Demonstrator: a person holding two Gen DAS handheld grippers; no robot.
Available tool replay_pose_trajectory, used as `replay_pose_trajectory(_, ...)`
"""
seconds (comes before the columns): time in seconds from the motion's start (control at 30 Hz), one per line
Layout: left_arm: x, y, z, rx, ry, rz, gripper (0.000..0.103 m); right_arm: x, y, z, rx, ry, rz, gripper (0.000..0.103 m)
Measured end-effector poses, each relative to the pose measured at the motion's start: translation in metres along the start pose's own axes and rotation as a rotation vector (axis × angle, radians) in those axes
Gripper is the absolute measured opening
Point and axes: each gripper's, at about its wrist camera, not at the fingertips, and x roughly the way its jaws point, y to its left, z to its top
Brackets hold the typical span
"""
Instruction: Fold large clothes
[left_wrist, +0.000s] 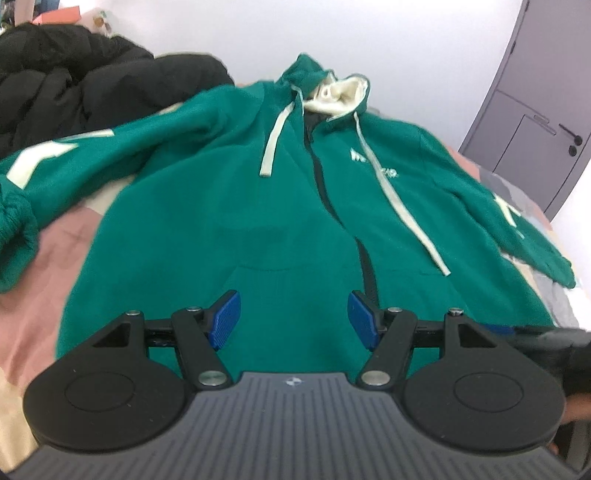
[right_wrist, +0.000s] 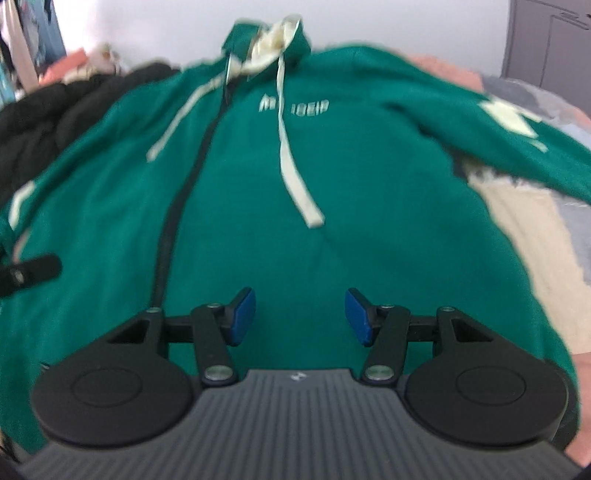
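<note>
A large green zip hoodie (left_wrist: 229, 206) with cream drawstrings and a cream-lined hood (left_wrist: 340, 92) lies face up and spread out on the bed, sleeves out to both sides. It also fills the right wrist view (right_wrist: 369, 221). My left gripper (left_wrist: 294, 319) is open and empty, hovering over the hoodie's lower front near the hem. My right gripper (right_wrist: 300, 315) is open and empty over the lower right front. The other gripper's tip shows at the left edge of the right wrist view (right_wrist: 29, 275).
A black puffy jacket (left_wrist: 74, 85) is heaped at the back left of the bed. The bedcover (left_wrist: 33, 295) is pink, cream and grey patchwork. A grey door (left_wrist: 535, 122) stands at the far right beside a white wall.
</note>
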Motion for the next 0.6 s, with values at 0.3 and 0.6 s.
replay_pose_trajectory(0.3,0.039,0.015,-0.007,-0.068,0.128,0.035,0.07,-0.012,-0.022,0.004,0.141,-0.042,0.078,0.058)
replay_pose_trajectory(0.6,0.028,0.02,-0.01,-0.116,0.096,0.029,0.07,-0.017,-0.088,0.045,0.301,-0.189,0.051,0.058)
